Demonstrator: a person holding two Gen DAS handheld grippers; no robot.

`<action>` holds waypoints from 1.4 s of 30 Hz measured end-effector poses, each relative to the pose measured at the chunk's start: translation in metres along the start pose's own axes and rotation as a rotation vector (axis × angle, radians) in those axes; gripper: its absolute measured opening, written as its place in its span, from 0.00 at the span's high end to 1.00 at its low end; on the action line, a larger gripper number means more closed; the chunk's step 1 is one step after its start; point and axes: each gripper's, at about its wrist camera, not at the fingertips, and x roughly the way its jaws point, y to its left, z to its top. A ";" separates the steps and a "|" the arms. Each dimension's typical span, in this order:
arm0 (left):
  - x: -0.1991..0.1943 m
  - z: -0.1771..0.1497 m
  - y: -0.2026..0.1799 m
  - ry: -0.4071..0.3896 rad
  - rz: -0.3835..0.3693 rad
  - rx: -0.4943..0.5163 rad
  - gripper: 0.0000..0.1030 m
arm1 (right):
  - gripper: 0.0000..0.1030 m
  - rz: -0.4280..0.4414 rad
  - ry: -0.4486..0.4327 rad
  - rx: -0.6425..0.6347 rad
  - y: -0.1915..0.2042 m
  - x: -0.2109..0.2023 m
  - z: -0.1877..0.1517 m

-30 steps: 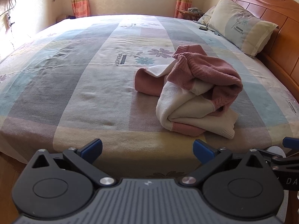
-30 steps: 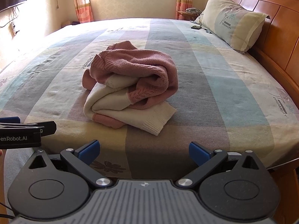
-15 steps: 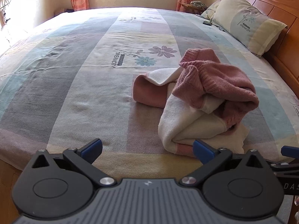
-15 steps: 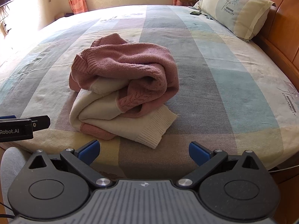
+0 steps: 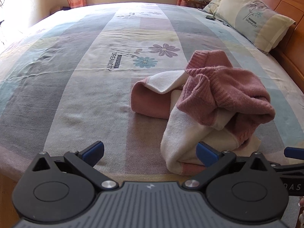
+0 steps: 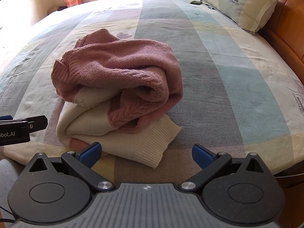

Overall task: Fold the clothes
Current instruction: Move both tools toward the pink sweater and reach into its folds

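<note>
A crumpled pink-and-cream sweater (image 5: 212, 102) lies on the striped bed (image 5: 76, 87), right of centre in the left view, with a pillow (image 5: 254, 22) at upper right. Both the left gripper (image 5: 150, 152) and right gripper (image 6: 146, 151) gape wide at the bottom of their frames, holding nothing.

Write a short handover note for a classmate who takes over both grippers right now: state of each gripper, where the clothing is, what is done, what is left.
Left gripper: open, empty, at the near edge of the bed.
Right gripper: open, empty, just short of the sweater's cream ribbed hem.
Clothing: one pink and cream sweater lies in a crumpled heap near the bed's front edge, ahead of the right gripper and to the right of the left one.
Done: nothing folded; neither gripper touches the sweater.
Left: grasp it, spread it flat on the bed, then fold.
</note>
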 end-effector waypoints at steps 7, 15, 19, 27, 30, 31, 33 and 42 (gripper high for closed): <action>0.010 0.006 0.002 0.013 0.000 -0.004 0.01 | 0.00 -0.015 0.002 -0.020 0.006 0.008 0.012; 0.020 0.011 0.008 0.027 0.002 -0.017 0.01 | 0.00 -0.066 -0.029 -0.059 0.009 0.028 0.025; 0.028 0.012 0.012 0.037 0.000 -0.027 0.01 | 0.00 -0.057 -0.049 -0.065 0.010 0.042 0.032; 0.043 0.011 0.010 0.027 -0.030 -0.014 0.01 | 0.00 0.011 -0.097 -0.079 0.008 0.072 0.032; 0.045 0.012 0.004 0.028 -0.058 -0.005 0.01 | 0.00 0.039 -0.125 -0.093 0.002 0.075 0.028; 0.046 0.012 0.002 0.026 -0.066 0.000 0.01 | 0.00 0.046 -0.127 -0.096 0.000 0.075 0.028; 0.046 0.011 -0.005 0.016 -0.089 0.023 0.01 | 0.00 0.054 -0.125 -0.091 -0.004 0.072 0.028; 0.059 0.009 -0.031 0.031 -0.092 0.101 0.01 | 0.00 -0.003 -0.233 -0.059 -0.032 0.057 0.047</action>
